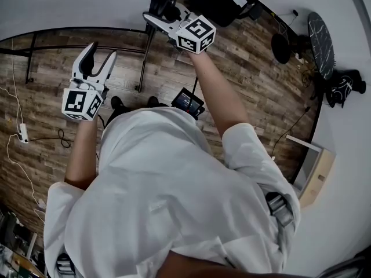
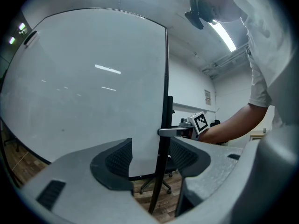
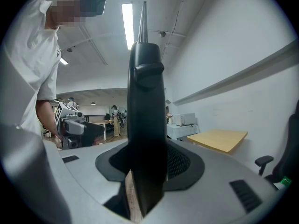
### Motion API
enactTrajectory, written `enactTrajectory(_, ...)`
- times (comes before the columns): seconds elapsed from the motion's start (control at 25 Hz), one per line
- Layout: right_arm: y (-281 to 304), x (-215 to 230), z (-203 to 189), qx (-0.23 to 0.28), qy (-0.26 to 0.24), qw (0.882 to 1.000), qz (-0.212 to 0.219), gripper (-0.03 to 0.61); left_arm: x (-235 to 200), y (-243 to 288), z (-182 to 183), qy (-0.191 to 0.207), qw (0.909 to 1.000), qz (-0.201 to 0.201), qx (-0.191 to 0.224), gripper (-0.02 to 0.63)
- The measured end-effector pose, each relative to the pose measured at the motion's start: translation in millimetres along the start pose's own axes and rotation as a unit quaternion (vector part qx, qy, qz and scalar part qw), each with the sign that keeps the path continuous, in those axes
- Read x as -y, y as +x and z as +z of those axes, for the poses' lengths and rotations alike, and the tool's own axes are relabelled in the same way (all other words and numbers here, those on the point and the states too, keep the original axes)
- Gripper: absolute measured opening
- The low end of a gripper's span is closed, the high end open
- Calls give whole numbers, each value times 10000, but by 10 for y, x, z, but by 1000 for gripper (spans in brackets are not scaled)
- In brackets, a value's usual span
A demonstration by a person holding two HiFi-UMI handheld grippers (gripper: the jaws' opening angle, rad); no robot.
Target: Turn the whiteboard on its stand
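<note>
Turn step, judging by grip: R tongs (image 3: 147, 171) clamped on whiteboard (image 2: 93, 78) side frame (image 3: 145, 101). L tongs (image 2: 152, 148) open, empty, near that frame. Next: hold clamp, swing board w/o slipping.

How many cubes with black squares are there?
2: one white cube with black square markers on the left gripper, lower left; another on the right gripper, upper middle.

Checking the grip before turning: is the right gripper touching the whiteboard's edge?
Touching. The right gripper view shows the right gripper clamped shut on the whiteboard edge, no gap either side.
</note>
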State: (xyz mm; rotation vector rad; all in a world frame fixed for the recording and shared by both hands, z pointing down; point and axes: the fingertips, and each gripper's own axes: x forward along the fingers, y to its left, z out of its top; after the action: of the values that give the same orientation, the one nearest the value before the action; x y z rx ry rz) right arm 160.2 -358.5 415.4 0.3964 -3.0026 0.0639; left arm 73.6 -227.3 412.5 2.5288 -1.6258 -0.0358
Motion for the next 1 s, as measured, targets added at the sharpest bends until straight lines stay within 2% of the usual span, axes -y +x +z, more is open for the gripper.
enactTrajectory(1.0,-734,184,-87,151,60,9997,-203,170,536,292,-102,-54,9997,-226,-45,261)
